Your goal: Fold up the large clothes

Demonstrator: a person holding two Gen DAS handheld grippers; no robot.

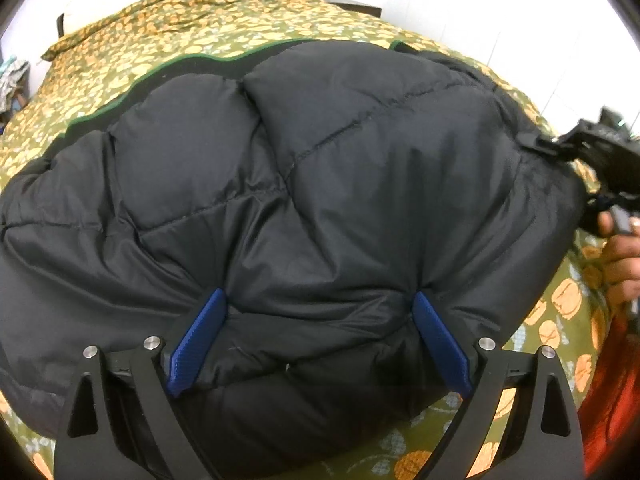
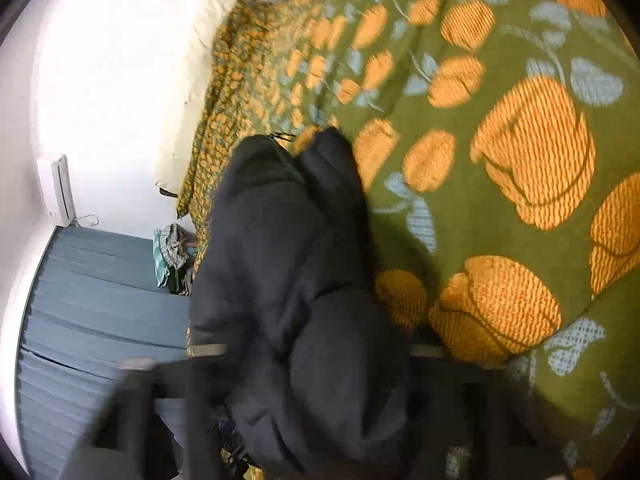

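A black quilted puffer jacket (image 1: 304,184) with a green-trimmed edge lies folded on a bed. My left gripper (image 1: 320,308) has its blue fingers (image 1: 202,336) wide apart, pressed onto the jacket's near edge with padding bulging between them. In the right wrist view the jacket (image 2: 296,280) fills the middle; my right gripper (image 2: 316,392) is blurred and mostly hidden by the fabric, which runs between its dark fingers. The right gripper also shows in the left wrist view (image 1: 560,146) at the jacket's right edge.
The bed is covered by a green bedspread with orange flowers (image 1: 168,40) (image 2: 500,140). A pile of clothes (image 2: 172,256) lies beside the bed near a blue curtain (image 2: 88,300). A white wall unit (image 2: 56,190) is at left.
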